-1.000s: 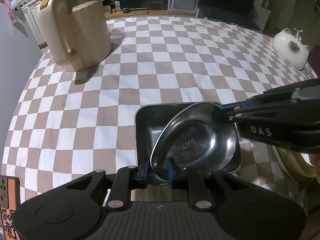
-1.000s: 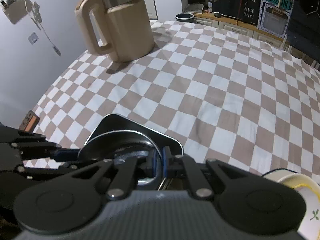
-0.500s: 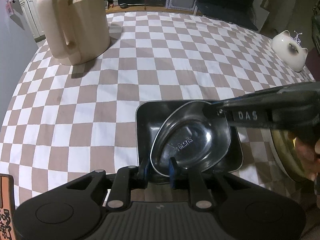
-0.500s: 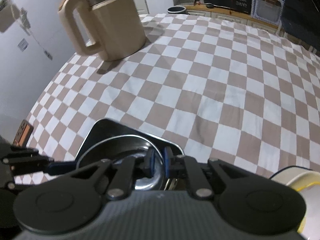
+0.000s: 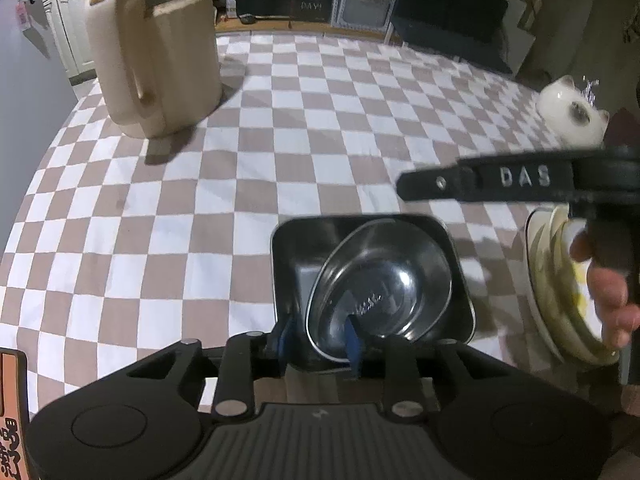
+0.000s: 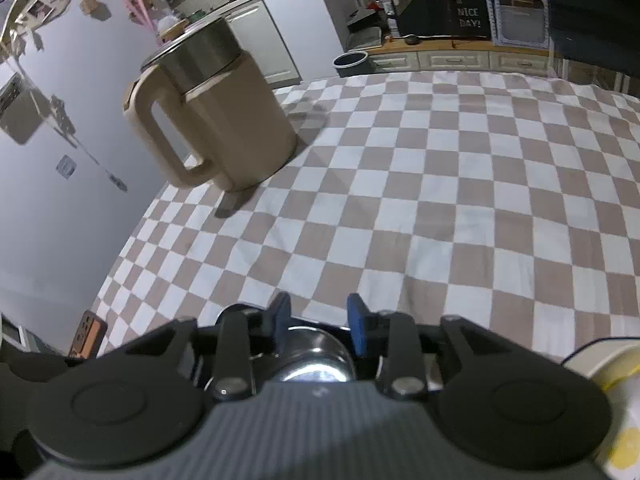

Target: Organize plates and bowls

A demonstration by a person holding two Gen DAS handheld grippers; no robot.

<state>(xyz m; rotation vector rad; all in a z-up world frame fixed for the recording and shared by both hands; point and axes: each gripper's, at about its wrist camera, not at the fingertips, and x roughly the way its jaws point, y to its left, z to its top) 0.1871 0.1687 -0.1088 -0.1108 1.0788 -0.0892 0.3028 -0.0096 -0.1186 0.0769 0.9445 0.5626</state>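
- The round steel bowl (image 5: 384,280) lies tilted inside the square steel tray (image 5: 288,264) on the checked tablecloth (image 5: 200,208), its near rim leaning on the tray's near wall.
- The left gripper (image 5: 318,340) sits at that near edge; its jaws have just been opening, and the bowl's rim and the tray wall stand between the blue pads (image 5: 352,342) with a gap on either side, so nothing is clamped.
- The right gripper (image 6: 320,320) is raised above the tray's far right corner, clear of the bowl; its jaws have just been opening, stand partly apart and hold nothing.
- In the right wrist view the bowl shows just below and behind the blue fingertips (image 6: 358,320).
- A stack of pale plates (image 5: 560,280) lies just right of the tray, under the person's hand (image 5: 608,292).
- A beige kettle (image 6: 208,120) stands well apart at the cloth's far left.
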